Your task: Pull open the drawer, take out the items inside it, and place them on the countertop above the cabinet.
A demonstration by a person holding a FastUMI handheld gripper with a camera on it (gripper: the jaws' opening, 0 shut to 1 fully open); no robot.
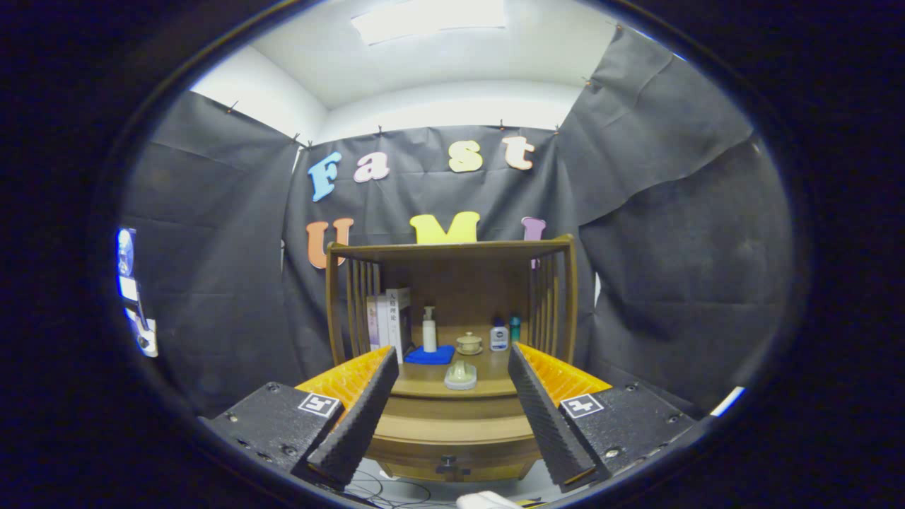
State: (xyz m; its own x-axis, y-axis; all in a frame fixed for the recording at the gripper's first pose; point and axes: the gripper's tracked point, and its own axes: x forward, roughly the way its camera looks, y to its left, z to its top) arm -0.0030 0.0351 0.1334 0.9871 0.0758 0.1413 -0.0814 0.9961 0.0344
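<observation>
Hand-held gripper (452, 410): hanging spread, empty, facing the cabinet
Drawer (452, 463): stiff, probably sliding; taking hold at its dark knob (448, 463)

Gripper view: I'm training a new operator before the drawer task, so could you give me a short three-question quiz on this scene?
1. True or false: the drawer is shut.
2. The hand-held gripper is: A) open, holding nothing; B) shut on the drawer knob; C) shut on the pump bottle.
3. Fill in: the pump bottle stands on a blue ____ on the countertop.

Key: 1 true; 2 A; 3 cloth.
</observation>
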